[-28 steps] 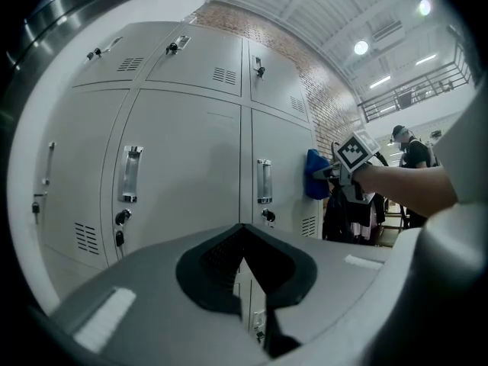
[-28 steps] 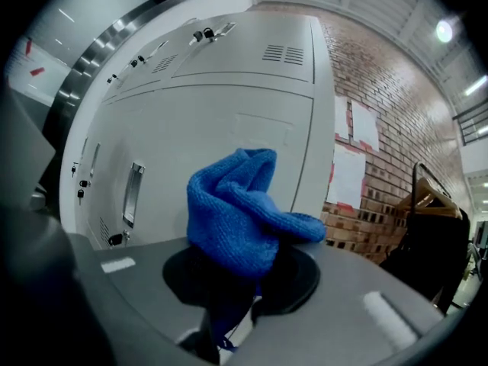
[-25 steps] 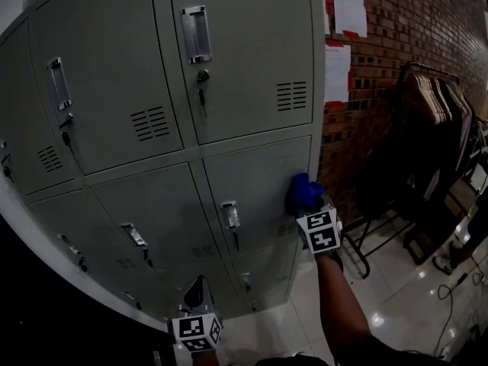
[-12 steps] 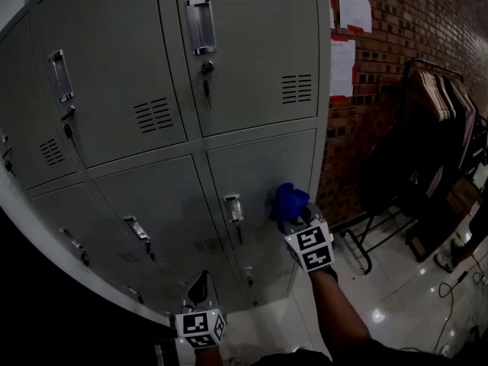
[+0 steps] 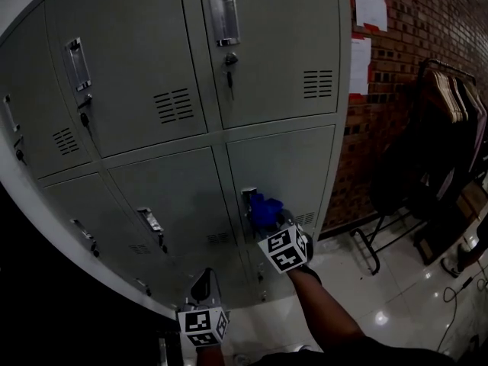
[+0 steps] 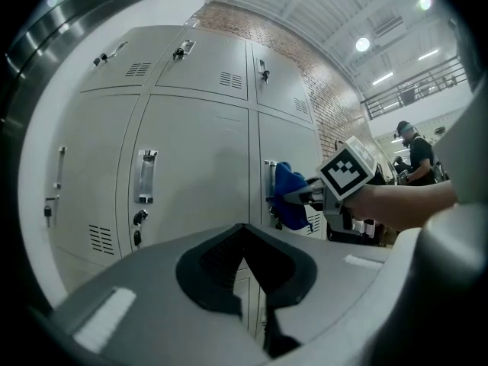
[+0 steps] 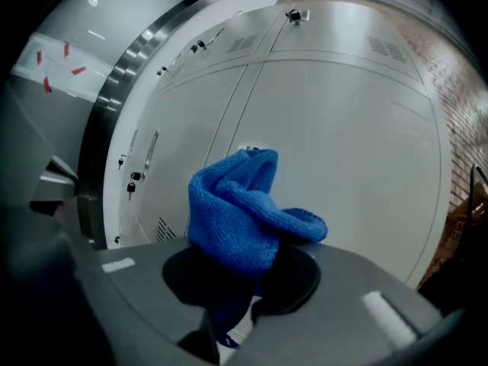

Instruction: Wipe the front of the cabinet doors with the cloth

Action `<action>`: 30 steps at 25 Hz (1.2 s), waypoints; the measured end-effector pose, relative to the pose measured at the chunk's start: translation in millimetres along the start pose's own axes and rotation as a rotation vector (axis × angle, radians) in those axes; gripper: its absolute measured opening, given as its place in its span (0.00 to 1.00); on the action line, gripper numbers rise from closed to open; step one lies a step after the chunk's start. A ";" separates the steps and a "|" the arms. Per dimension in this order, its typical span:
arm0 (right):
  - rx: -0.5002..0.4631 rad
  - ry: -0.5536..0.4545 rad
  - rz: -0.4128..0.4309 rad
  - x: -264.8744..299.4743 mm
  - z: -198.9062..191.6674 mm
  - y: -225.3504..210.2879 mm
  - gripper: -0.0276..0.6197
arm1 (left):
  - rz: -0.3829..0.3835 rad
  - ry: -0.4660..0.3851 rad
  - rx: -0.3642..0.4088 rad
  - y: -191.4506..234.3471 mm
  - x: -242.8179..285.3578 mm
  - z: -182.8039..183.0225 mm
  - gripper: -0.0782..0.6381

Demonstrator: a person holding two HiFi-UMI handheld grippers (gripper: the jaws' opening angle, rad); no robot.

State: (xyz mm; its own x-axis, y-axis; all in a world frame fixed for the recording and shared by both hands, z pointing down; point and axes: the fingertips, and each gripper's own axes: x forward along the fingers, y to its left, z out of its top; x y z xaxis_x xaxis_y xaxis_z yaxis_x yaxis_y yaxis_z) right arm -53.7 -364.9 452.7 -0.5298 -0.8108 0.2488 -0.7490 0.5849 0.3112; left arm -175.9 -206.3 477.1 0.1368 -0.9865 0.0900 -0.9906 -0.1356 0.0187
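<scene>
**Q:** What is the status of the right gripper (image 5: 273,221)?

**A:** It is closed on the blue cloth (image 7: 244,204). The cloth is pinched low between the jaws, and its bulk stands bunched above and ahead of them.

**Q:** Where is the cloth relative to that gripper?

**A:** It is at the tip of the gripper, between the jaws and the lower right locker door (image 5: 286,166) straight ahead. The cloth touches the door at the recessed handle (image 5: 247,202), which sits at the cloth's left edge. The key lock below the handle is hidden behind the cloth and gripper.

**Q:** What is the status of the left gripper (image 6: 259,306)?

**A:** It is closed, with the jaws together and nothing between them. It hangs below and to the left of the right gripper. The grey locker doors stand ahead of it and apart from it.

**Q:** What lies to the right of the right gripper?

**A:** There is a brick wall (image 5: 427,67) beyond the cabinet edge, and a clothes rack (image 5: 450,113) farther right.
</scene>
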 end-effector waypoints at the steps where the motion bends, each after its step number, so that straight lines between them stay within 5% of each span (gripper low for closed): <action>1: -0.005 0.005 -0.001 2.0 0.1 -0.6 0.17 | 0.003 0.001 0.001 1.1 -1.1 -0.4 0.13; 8: -0.029 0.010 -0.035 0.6 -3.7 -9.9 0.17 | -0.038 0.004 0.015 -12.8 5.3 -0.5 0.13; 22: 0.028 0.094 -0.265 -42.8 -60.9 -126.7 0.17 | -0.077 0.023 0.019 -33.1 18.9 -6.3 0.13; 30: 0.008 0.107 -0.322 -53.5 -72.9 -145.5 0.17 | -0.048 0.015 0.013 -27.5 18.1 -2.4 0.13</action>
State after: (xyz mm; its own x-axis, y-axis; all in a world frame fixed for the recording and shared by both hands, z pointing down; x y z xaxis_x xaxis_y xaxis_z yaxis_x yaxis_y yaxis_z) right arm 112.6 -405.0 460.9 -0.2211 -0.9466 0.2345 -0.8743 0.2990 0.3824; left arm -146.2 -220.2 480.7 0.1845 -0.9773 0.1044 -0.9828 -0.1845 0.0104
